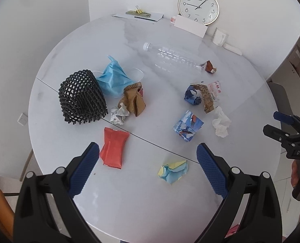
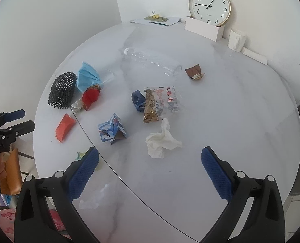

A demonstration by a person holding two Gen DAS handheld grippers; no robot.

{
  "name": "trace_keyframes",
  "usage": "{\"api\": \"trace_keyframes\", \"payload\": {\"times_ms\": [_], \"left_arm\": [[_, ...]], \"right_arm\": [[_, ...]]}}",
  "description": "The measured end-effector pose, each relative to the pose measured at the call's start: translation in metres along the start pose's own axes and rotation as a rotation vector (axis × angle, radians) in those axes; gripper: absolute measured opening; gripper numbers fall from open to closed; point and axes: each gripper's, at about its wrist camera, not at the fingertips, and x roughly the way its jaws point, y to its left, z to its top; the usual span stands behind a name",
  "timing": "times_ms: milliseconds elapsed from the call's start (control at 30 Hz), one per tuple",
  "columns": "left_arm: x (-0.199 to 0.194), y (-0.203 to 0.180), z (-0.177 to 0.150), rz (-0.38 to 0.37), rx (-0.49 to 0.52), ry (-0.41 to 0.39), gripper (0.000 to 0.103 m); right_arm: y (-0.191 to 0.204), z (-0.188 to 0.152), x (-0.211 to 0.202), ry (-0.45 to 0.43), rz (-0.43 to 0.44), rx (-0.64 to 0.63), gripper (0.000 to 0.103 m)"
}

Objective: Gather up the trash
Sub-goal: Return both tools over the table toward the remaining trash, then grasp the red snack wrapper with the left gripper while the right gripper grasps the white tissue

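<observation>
**Both tongs wide and empty over a littered worktop**

The left tongs (image 1: 148, 160) and right tongs (image 2: 150, 162) hang spread wide above the near edge of the round white worktop (image 1: 170, 202), neither gripping anything — a posture that reads as a survey before the first pick, with nothing yet collected as far as these views show. No bin is in sight.

The trash lies scattered and mostly apart, which should let each piece be taken singly. Counted: one clear plastic bottle (image 1: 172, 57) on its side far back; one blue face mask (image 1: 114, 79) touching one black foam net (image 1: 82, 97); one brown-and-red crumpled wrapper (image 1: 133, 99) with one small silvery wad (image 1: 119, 116) just beside it; one red packet (image 1: 113, 147) lying flat; one yellow-blue paper ball (image 1: 173, 171), nearest the left tongs; one blue printed folded box (image 1: 187, 125); one white tissue (image 2: 162, 139), nearest the right tongs; one dark-blue crumple (image 2: 137, 100) against one gold-brown sachet (image 2: 151, 109) and one clear printed bag (image 2: 168, 101); one small brown wrapper (image 2: 195, 70).

The wall clock (image 2: 209, 5) and white box (image 2: 202, 29) at the back look like belongings, not rubbish.
</observation>
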Motion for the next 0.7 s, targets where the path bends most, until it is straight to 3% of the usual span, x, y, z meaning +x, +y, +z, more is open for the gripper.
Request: {"api": "trace_keyframes", "payload": {"times_ms": [300, 700], "left_arm": [[0.042, 0.011, -0.007, -0.013, 0.093, 0.047, 0.092], [0.115, 0.055, -0.013, 0.022, 0.065, 0.171, 0.086]], "right_arm": [[0.005, -0.011, 0.034, 0.053, -0.032, 0.037, 0.101], [0.009, -0.011, 0.076, 0.115, -0.079, 0.003, 0.101]]}}
